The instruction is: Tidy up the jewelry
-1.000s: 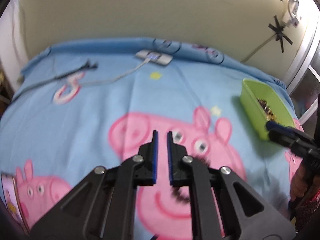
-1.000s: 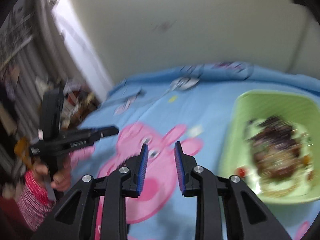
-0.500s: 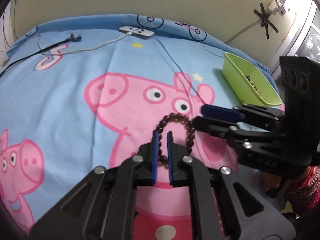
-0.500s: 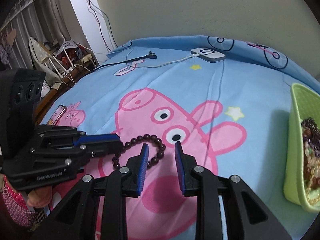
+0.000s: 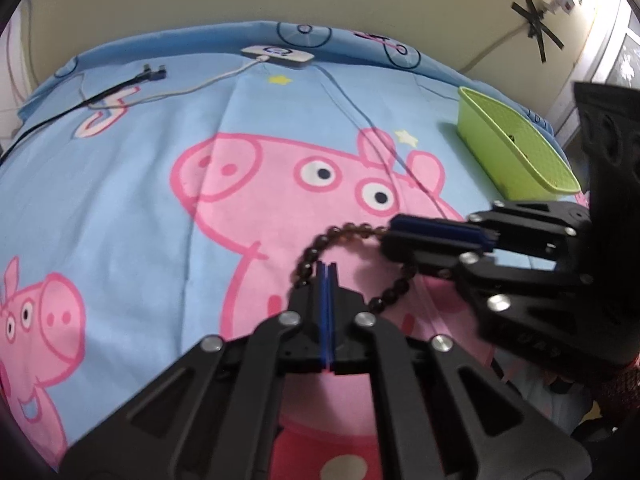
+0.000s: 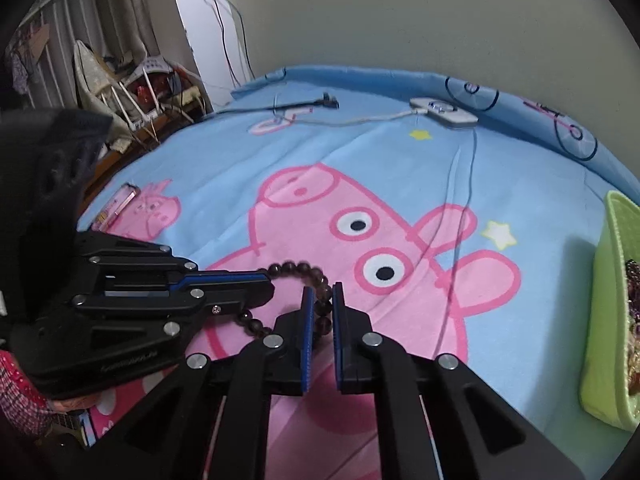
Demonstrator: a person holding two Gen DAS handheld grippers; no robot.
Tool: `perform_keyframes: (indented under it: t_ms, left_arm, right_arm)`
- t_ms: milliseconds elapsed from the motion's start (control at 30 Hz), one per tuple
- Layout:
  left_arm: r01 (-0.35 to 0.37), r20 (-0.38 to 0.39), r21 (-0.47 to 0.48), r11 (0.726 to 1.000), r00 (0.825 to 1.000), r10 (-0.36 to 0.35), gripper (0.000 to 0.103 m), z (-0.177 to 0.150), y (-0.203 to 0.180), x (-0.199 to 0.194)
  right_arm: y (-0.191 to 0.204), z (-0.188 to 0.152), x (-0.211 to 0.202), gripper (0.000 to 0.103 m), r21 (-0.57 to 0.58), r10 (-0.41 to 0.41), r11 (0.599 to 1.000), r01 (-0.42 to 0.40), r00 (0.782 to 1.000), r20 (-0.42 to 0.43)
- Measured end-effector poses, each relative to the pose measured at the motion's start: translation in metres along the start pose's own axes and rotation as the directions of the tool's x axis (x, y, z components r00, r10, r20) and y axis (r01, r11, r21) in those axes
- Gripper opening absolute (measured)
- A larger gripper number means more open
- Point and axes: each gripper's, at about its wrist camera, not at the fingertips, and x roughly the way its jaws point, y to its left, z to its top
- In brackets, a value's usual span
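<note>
A bracelet of dark brown beads [image 5: 344, 229] [image 6: 296, 269] lies in a loop on the pink pig print of the blue bedsheet [image 5: 120, 184]. My left gripper [image 5: 327, 267] points down at the near left part of the loop, its jaws closing, and its blue pads meet on the string. From the right, my right gripper [image 6: 322, 291] is closing too, and its pads press the beads on the loop's other side. In the left wrist view the right gripper [image 5: 394, 236] reaches in and covers part of the loop.
A green tray [image 5: 516, 148] [image 6: 612, 300] with several pieces of jewelry stands on the sheet to the right. A white charger [image 5: 278, 54] with its cable and a black cable [image 5: 152, 74] lie at the far edge. A pink case [image 6: 120, 204] lies at the left edge.
Both grippers swung in over the pig print and came down onto the bracelet. The right jaws narrowed onto the beads and the left jaws went fully together.
</note>
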Motion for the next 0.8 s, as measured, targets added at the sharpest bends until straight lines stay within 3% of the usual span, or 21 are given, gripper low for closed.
perform_keyframes:
  t_ms: [500, 600, 667, 733, 800]
  left_arm:
    - [-0.077, 0.008, 0.050, 0.996, 0.997, 0.077, 0.005, -0.003, -0.008, -0.005]
    - [-0.079, 0.022, 0.043, 0.996, 0.997, 0.078, 0.015, -0.002, -0.008, -0.010]
    - [-0.091, 0.047, 0.044, 0.995, 0.995, 0.089, 0.040, -0.002, -0.009, -0.015]
    - [-0.099, 0.058, 0.061, 0.993, 0.994, 0.096, 0.047, -0.002, -0.009, -0.015]
    - [-0.106, 0.038, 0.066, 0.992, 0.994, 0.104, 0.047, -0.003, -0.009, -0.010]
  right_arm:
    - [-0.003, -0.009, -0.004, 0.000, 0.030, 0.023, 0.999, -0.023, 1.000, -0.003]
    - [-0.005, -0.010, -0.001, 0.000, 0.041, 0.029, 0.999, -0.029, 0.999, -0.014]
    - [-0.009, -0.009, 0.000, 0.000, 0.059, 0.040, 0.998, -0.038, 0.999, -0.018]
    - [-0.011, -0.010, 0.001, 0.000, 0.070, 0.048, 0.997, -0.046, 0.999, -0.020]
    - [-0.011, -0.010, 0.000, 0.000, 0.073, 0.048, 0.996, -0.047, 0.999, -0.018]
